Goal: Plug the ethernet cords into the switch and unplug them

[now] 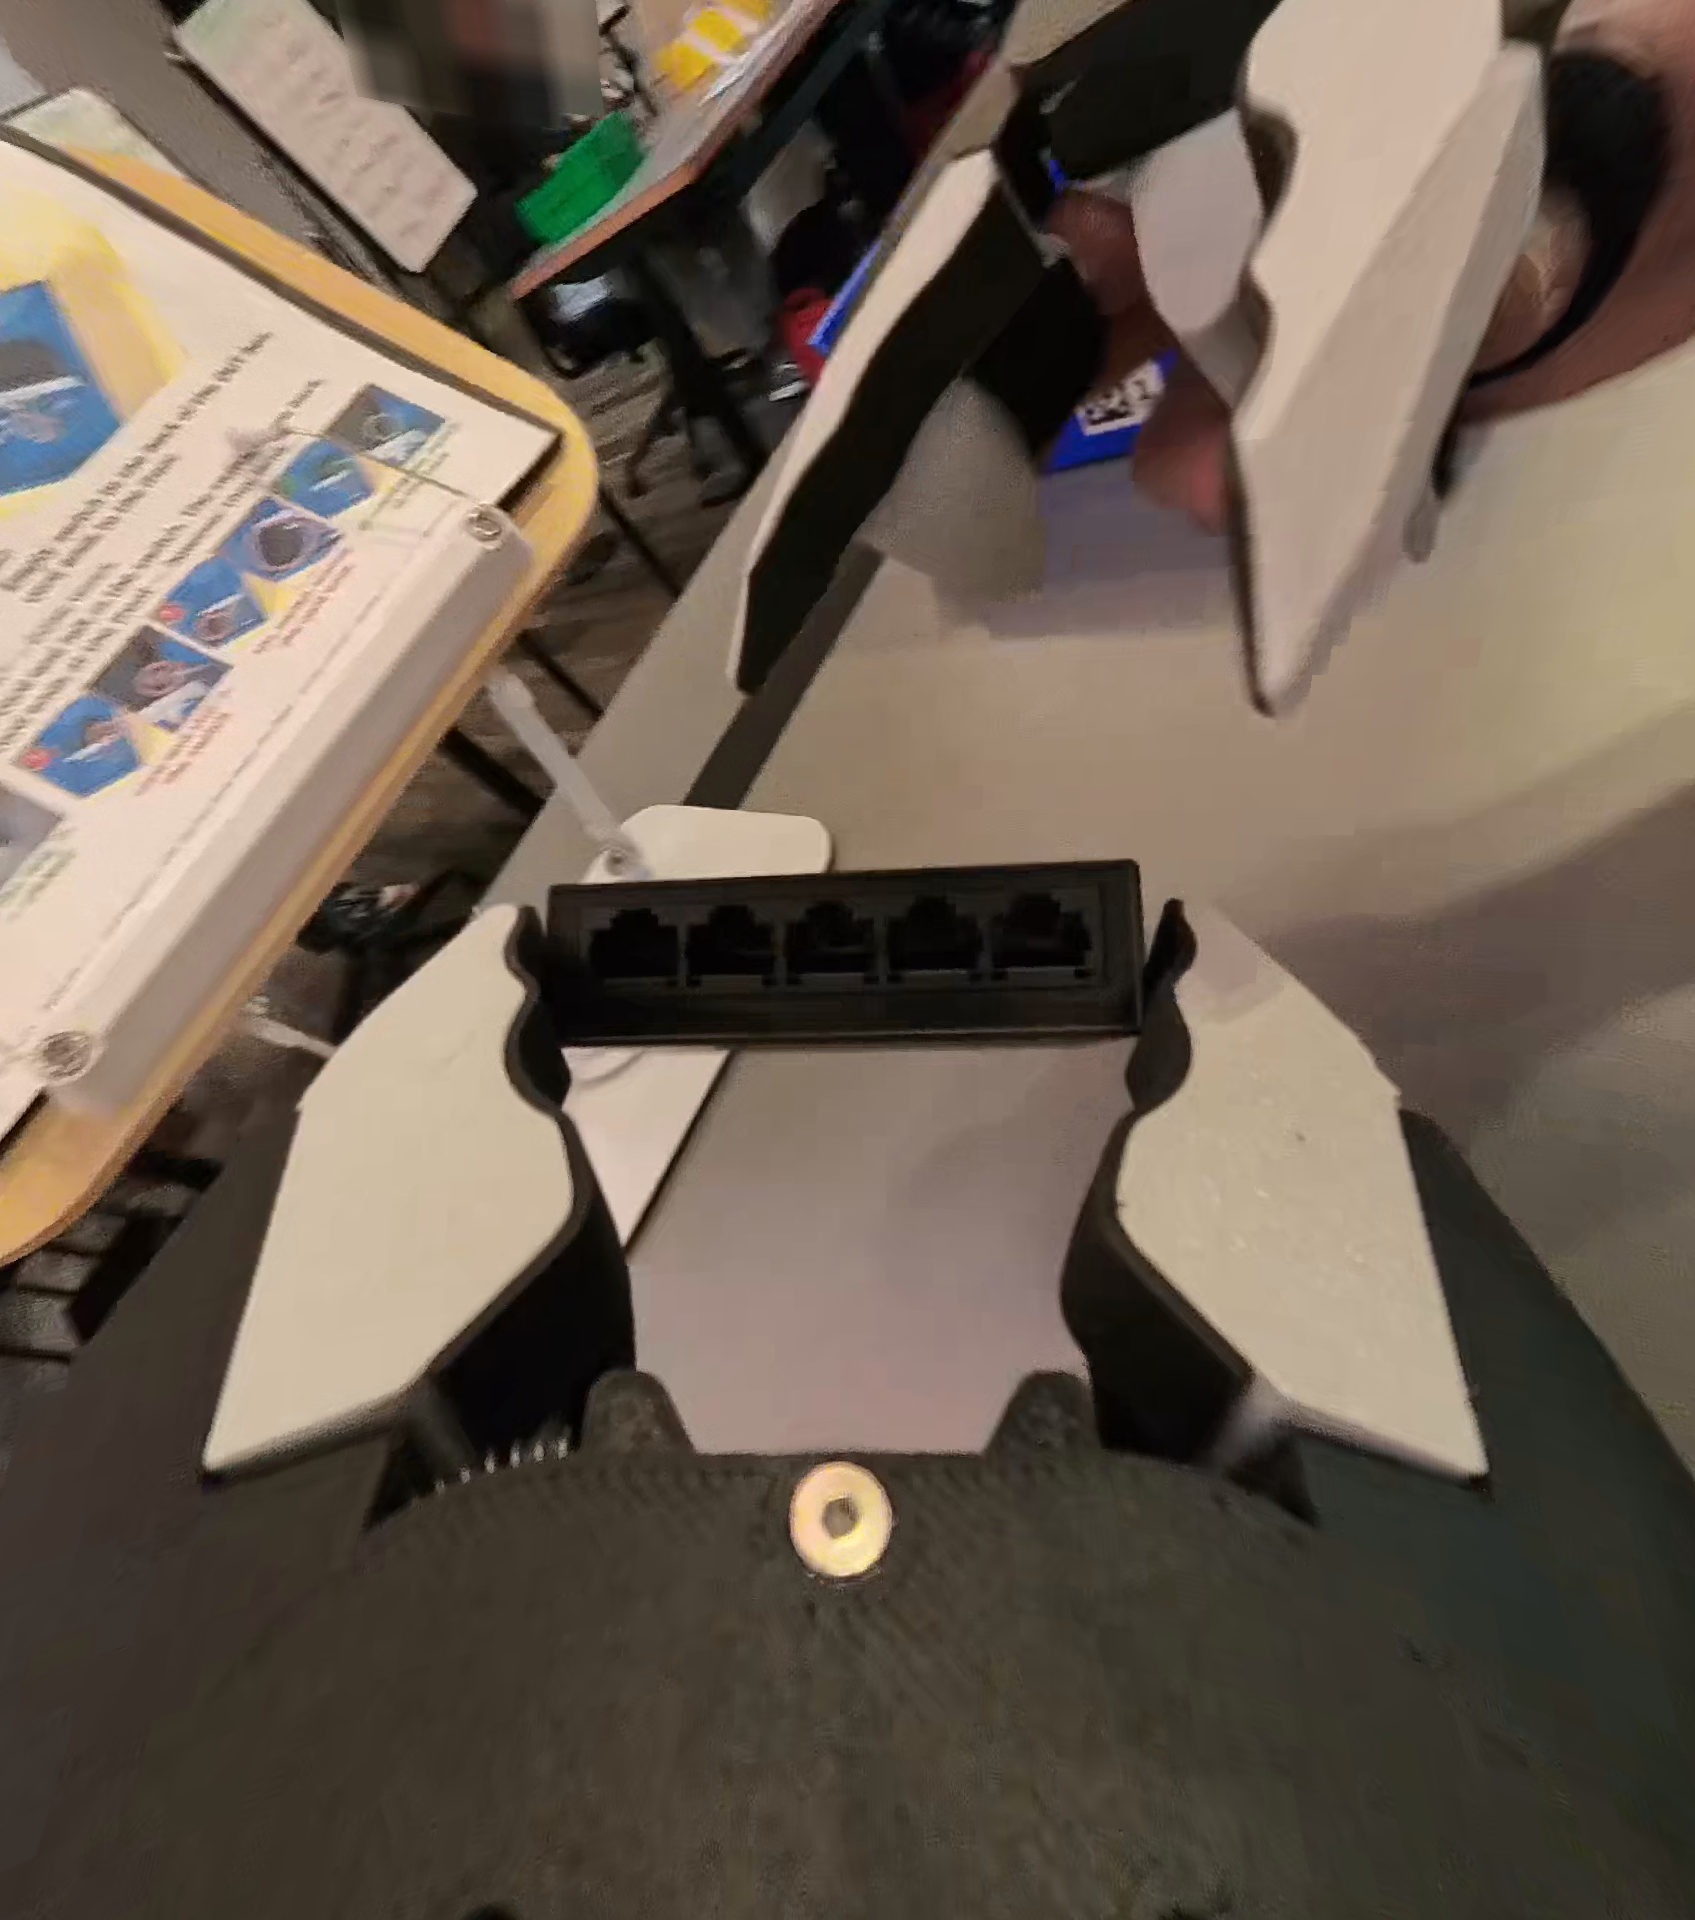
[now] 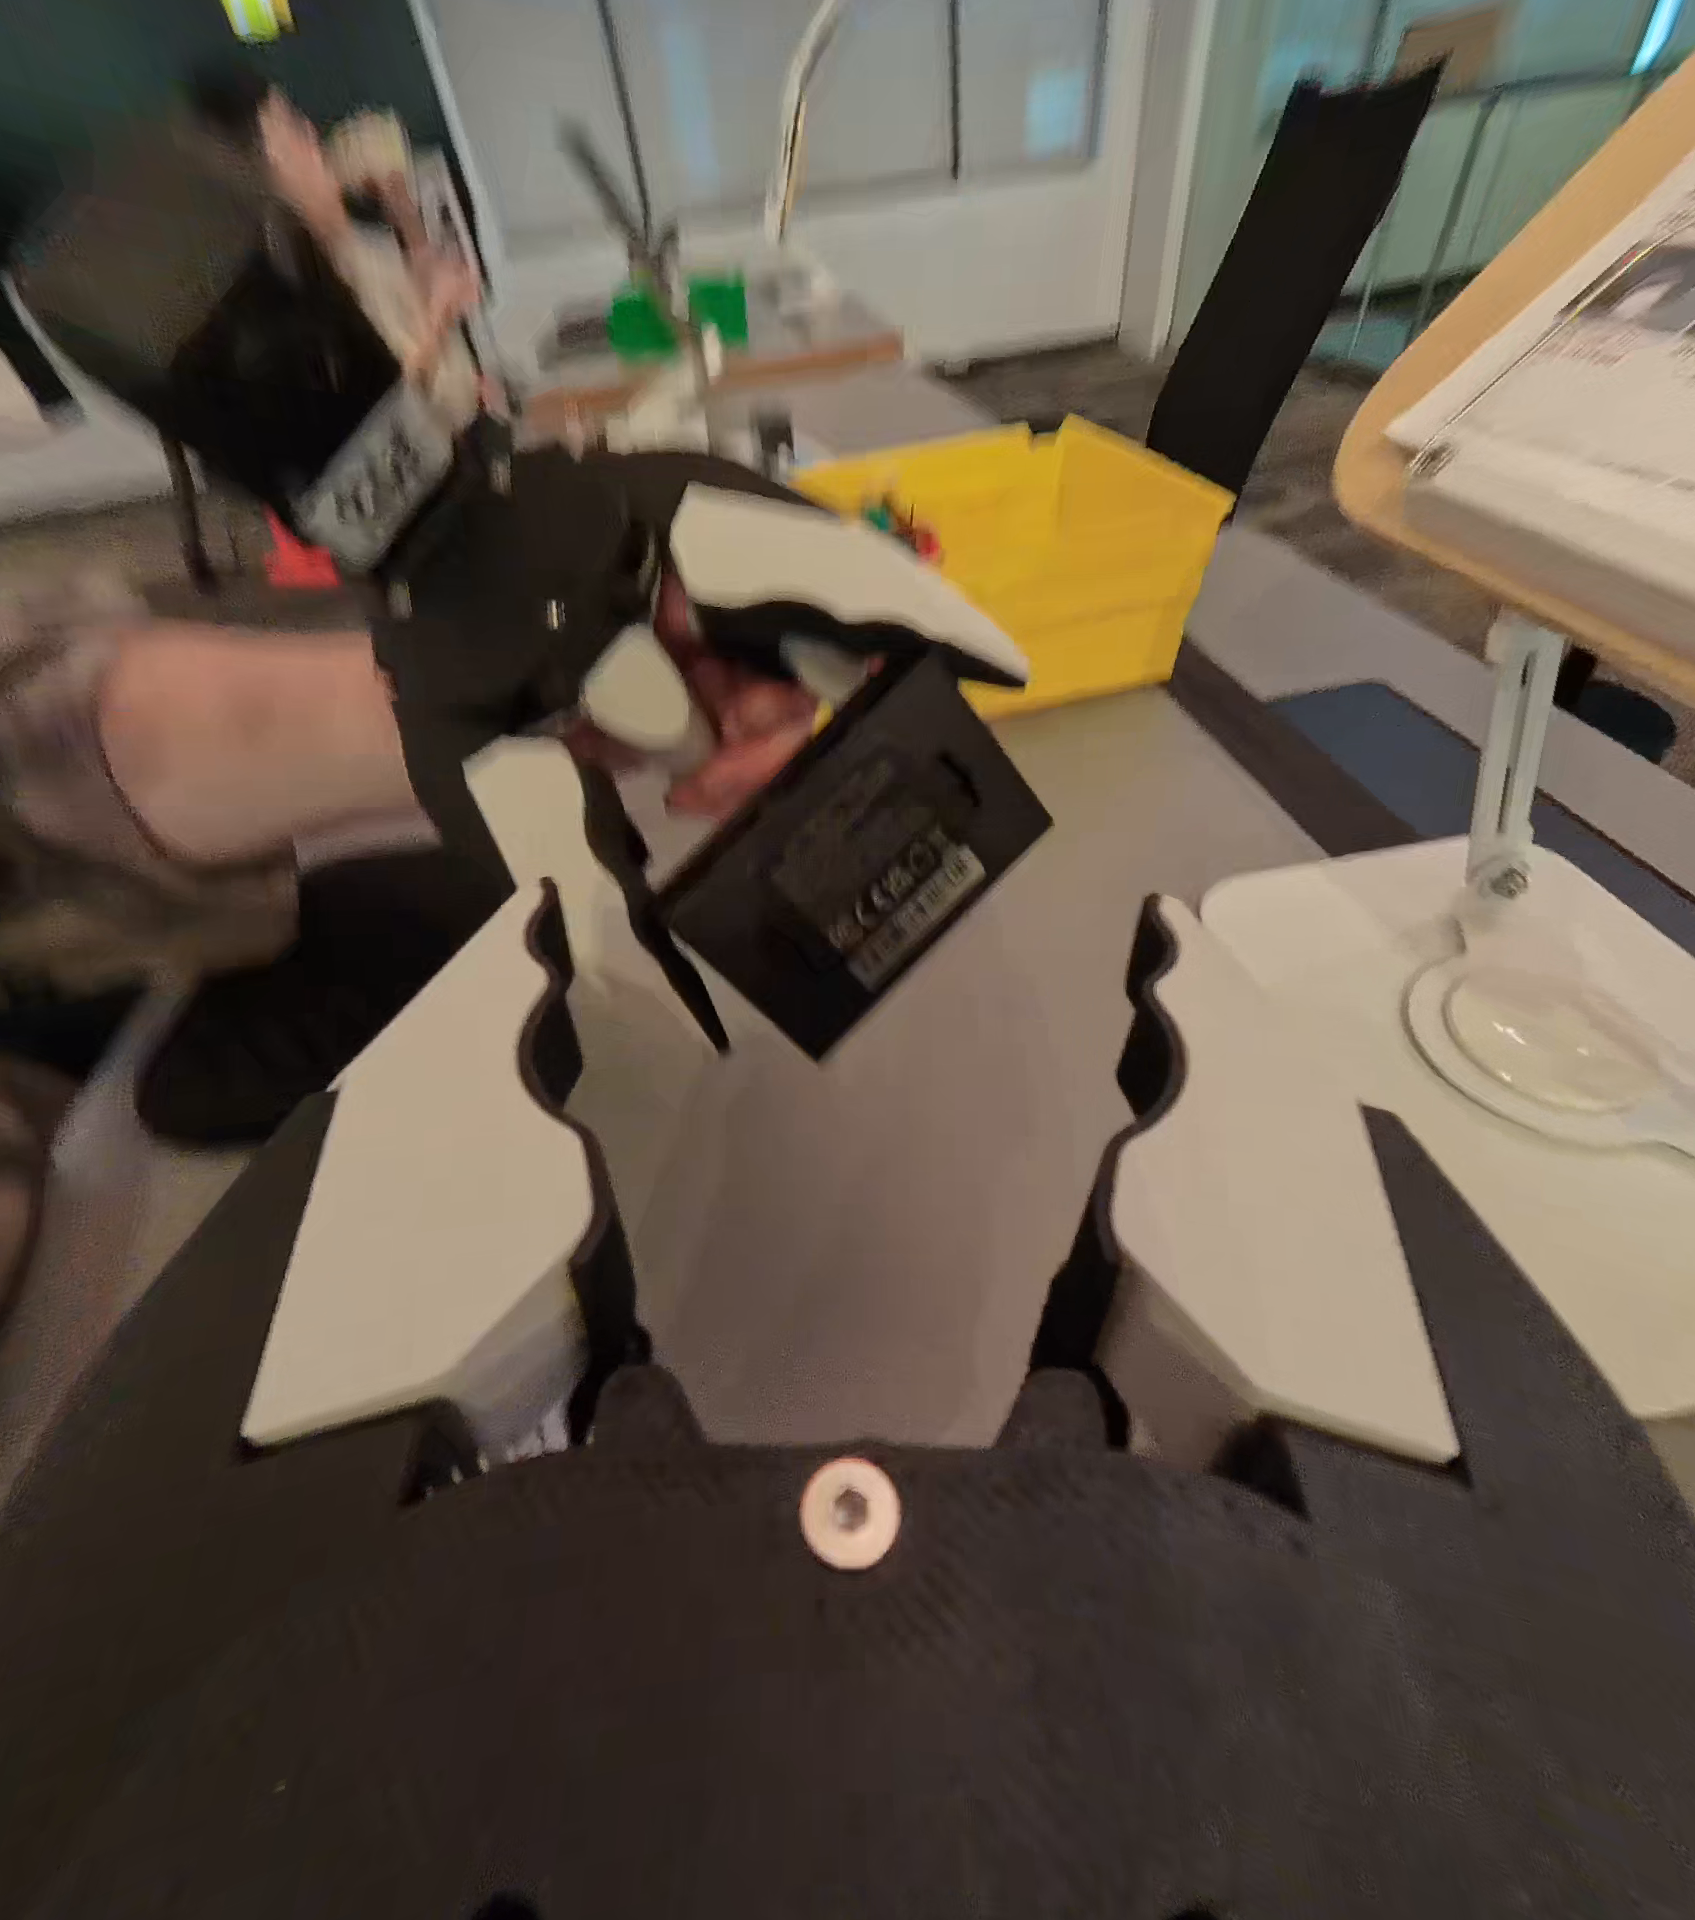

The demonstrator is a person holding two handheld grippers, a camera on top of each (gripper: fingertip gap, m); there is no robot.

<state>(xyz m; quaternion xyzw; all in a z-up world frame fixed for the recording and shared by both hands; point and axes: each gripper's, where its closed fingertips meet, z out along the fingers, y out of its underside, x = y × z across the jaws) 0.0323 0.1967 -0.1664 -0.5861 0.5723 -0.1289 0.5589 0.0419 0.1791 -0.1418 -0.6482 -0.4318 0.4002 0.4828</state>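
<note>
My left gripper [image 1: 843,961] is shut on a black ethernet switch [image 1: 843,951], pinching its two short ends. The switch's row of several ports faces the camera, and all are empty. In the right wrist view the switch [image 2: 884,831] hangs tilted above the grey table [image 2: 1082,831], its labelled underside showing, held by the left gripper [image 2: 869,852]. My right gripper [image 2: 848,914] is open and empty, a little short of the switch. It also shows in the left wrist view [image 1: 1004,686], beyond the switch, with a hand behind it. No ethernet cord is in view.
A tilted wooden board with an illustrated instruction sheet [image 1: 147,623] stands on a white base [image 2: 1445,1039] at the table's side. A yellow bin [image 2: 1082,561] sits at the far end of the table. A person's sleeve [image 2: 147,748] reaches in from the left. Less than 4 cm separates the two grippers' tips. Left tips and right tips are each some 25 cm from the white base [image 2: 1445,1039].
</note>
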